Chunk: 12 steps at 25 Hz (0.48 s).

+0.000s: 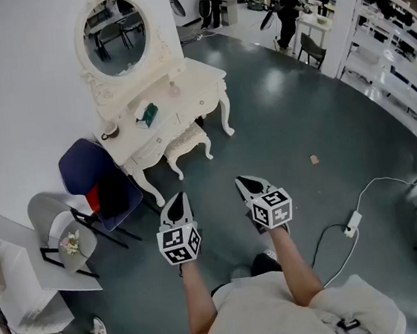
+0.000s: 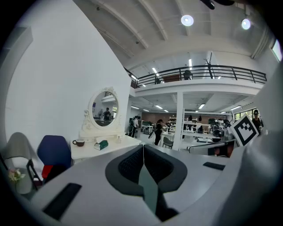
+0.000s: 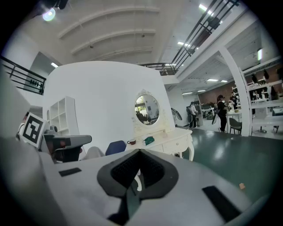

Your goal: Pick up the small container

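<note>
A white dressing table (image 1: 202, 73) with an oval mirror stands against the wall, well ahead of me. On its top are a small pale container (image 1: 174, 88) (image 2: 118, 137), a teal box (image 1: 148, 114) (image 2: 102, 144) (image 3: 149, 141) and a dark cup (image 1: 109, 129) (image 2: 78, 142). My left gripper (image 1: 177, 200) (image 2: 143, 148) and right gripper (image 1: 246, 183) (image 3: 139, 152) are held side by side over the dark floor, far short of the table. Both point toward it. The pads of each are pressed together with nothing between them.
A white stool (image 1: 186, 139) is tucked under the table. A blue chair (image 1: 89, 168) and a grey chair (image 1: 49, 214) stand to its left. A power strip with cable (image 1: 353, 222) lies on the floor at right. People stand far back (image 1: 286, 4).
</note>
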Available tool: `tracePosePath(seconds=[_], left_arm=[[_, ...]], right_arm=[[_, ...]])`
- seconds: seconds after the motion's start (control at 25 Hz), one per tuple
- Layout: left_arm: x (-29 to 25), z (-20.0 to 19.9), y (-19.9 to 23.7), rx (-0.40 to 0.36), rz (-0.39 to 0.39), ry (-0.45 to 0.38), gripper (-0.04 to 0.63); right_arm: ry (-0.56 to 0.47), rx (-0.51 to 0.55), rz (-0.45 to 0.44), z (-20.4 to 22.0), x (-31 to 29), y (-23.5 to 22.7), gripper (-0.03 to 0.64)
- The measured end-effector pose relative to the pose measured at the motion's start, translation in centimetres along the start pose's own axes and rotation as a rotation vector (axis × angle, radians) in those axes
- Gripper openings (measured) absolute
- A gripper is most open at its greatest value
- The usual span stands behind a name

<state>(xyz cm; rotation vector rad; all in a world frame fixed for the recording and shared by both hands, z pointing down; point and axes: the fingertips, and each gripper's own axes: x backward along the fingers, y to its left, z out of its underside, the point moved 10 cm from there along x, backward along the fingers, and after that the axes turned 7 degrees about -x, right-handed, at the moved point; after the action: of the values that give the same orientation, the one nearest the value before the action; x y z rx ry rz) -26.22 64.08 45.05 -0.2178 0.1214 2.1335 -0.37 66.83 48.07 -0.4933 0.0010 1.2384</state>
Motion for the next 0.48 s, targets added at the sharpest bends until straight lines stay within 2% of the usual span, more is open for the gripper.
tracePosePath(seconds=[0.32, 0.48], left_arm=[[-0.5, 0.0, -0.4, 0.004, 0.029, -0.012, 0.029], [-0.6, 0.2, -0.6, 0.013, 0.039, -0.005, 0.029]], right_arm=[[-0.006, 0.019, 0.042, -0.2, 0.8, -0.4, 0.014], [-0.022, -0.01, 0.052, -0.4, 1.4, -0.9, 0.015]])
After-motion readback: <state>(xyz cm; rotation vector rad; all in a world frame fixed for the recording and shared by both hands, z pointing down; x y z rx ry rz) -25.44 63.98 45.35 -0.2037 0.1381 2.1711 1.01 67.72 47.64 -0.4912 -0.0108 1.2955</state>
